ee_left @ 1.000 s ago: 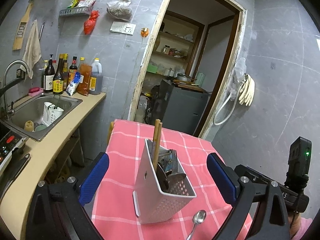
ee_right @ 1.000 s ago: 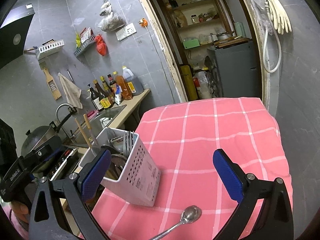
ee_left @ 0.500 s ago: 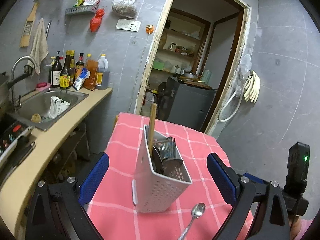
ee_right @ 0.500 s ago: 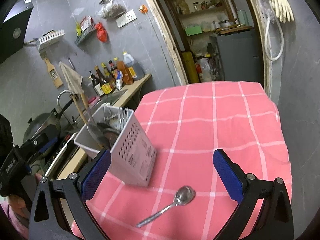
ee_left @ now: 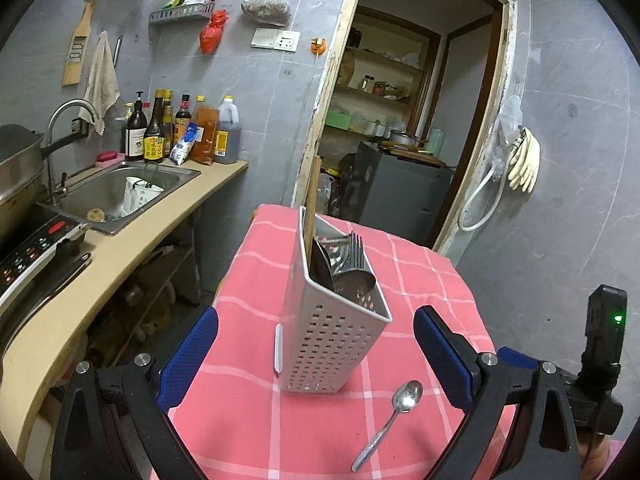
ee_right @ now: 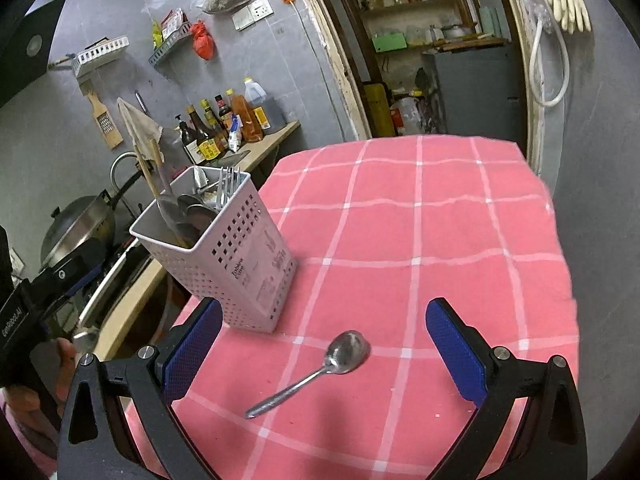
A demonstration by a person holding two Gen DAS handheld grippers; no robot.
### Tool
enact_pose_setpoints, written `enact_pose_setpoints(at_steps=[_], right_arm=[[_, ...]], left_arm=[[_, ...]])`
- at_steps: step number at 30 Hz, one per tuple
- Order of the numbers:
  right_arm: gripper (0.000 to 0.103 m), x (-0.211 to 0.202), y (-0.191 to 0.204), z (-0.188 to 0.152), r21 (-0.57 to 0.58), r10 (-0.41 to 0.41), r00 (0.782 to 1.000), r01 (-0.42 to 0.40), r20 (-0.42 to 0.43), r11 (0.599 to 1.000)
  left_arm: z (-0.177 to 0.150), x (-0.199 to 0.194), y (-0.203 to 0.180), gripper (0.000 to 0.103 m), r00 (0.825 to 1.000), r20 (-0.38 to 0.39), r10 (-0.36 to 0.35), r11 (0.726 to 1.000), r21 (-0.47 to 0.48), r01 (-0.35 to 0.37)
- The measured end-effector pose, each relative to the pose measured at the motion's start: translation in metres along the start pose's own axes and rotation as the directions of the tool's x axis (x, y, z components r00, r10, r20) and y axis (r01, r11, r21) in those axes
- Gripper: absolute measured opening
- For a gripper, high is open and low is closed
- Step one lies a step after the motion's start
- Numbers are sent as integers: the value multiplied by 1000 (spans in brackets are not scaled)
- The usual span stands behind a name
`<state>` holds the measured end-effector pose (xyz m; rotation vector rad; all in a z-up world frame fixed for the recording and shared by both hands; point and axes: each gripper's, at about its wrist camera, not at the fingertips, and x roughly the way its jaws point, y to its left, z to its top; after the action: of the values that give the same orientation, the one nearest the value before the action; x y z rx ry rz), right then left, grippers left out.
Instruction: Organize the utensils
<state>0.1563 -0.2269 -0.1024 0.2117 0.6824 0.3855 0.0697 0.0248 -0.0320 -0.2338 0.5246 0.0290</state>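
A pink cloth with a white grid check [ee_right: 420, 240] covers the table. At its nine o'clock stands a white perforated plastic caddy [ee_right: 236, 256]; a shiny silver metal spoon [ee_right: 320, 368] lies at six o'clock.

A steel sink [ee_left: 108, 188] is set in the beige counter [ee_left: 120, 248], with sauce bottles [ee_left: 160, 128] along the grey tiled wall. Rubber gloves [ee_left: 524, 160] hang beside the doorway [ee_left: 400, 120]. A pink checked cloth [ee_right: 420, 240] covers the table.
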Motion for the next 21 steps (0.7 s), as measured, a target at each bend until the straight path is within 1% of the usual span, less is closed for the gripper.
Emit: enact_pose_setpoints(at_steps=[6, 8, 11, 16, 18, 19, 20, 21], right_arm=[[100, -15, -1, -1, -12, -44, 998, 45, 44, 999], [100, -15, -2, -2, -6, -36, 999, 37, 39, 999], [100, -3, -4, -8, -14, -21, 1000, 21, -3, 1000], [99, 29, -14, -19, 39, 30, 996, -27, -87, 999], [90, 45, -14, -22, 33, 40, 992, -36, -121, 999], [78, 51, -14, -24, 28, 40, 990, -36, -138, 999], [69, 58, -13, -25, 24, 38, 987, -34, -156, 999], [67, 63, -14, -26, 25, 38, 985, -34, -168, 999]], left_arm=[[-9, -5, -6, 98, 1000, -7, 23, 1000, 19, -23], [-12, -7, -7, 98, 1000, -11, 28, 999, 25, -28], [-16, -11, -9, 98, 999, -10, 37, 999, 31, -37], [-21, -12, -5, 98, 999, -19, 43, 999, 15, -43], [-22, -10, -3, 98, 999, -22, 45, 999, 13, -45], [-22, -8, -2, 98, 999, -26, 45, 999, 13, -45], [-22, -5, 0, 98, 999, -33, 44, 999, 12, -43], [-23, -3, 1, 98, 998, -36, 42, 999, 11, -42]])
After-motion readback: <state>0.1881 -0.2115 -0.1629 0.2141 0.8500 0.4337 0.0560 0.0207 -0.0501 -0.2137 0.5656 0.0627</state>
